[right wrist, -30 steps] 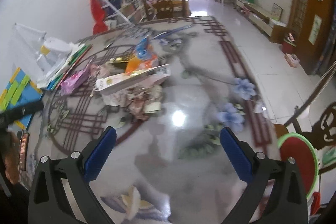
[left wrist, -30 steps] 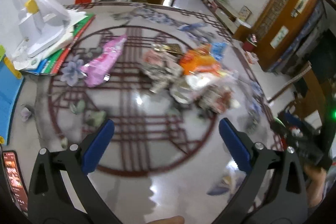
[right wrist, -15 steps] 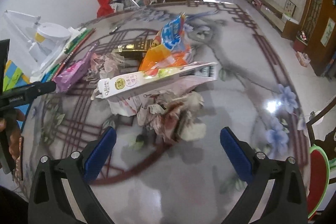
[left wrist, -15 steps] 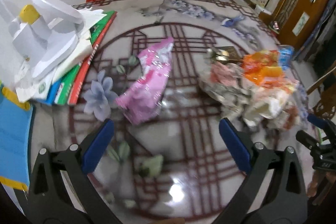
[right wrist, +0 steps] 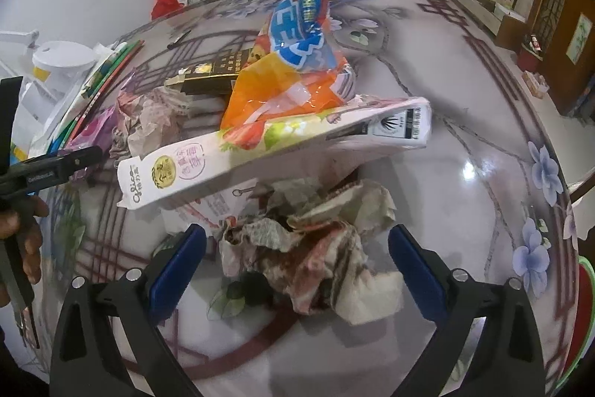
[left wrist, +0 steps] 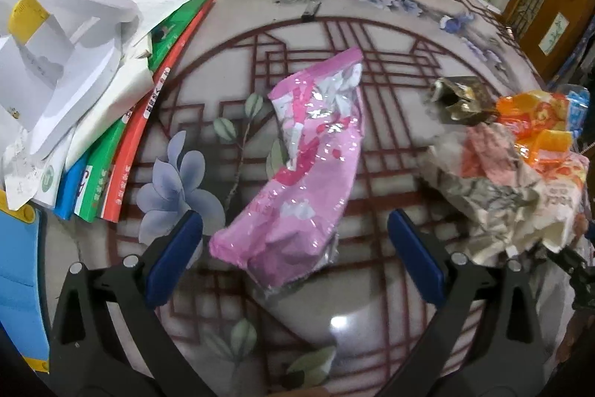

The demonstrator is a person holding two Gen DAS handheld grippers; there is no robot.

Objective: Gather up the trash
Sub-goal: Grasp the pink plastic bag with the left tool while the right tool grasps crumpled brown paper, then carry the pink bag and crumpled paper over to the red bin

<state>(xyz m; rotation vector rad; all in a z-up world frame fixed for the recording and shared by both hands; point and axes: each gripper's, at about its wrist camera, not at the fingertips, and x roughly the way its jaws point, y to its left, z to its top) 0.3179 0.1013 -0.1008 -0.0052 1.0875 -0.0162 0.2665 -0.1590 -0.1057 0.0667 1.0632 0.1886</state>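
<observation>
Pink plastic wrapper (left wrist: 301, 173) and the crumpled paper pile (right wrist: 316, 248) lie uncollected mid-table (left wrist: 372, 330), each framed by a wide-open, empty left gripper (left wrist: 295, 257) or right gripper (right wrist: 297, 266).

pink wrapper (left wrist: 303, 173) 1 | orange snack bag (right wrist: 282, 88) 1 | white carton (right wrist: 275, 155) 1 | gold box (right wrist: 212, 73) 1
</observation>
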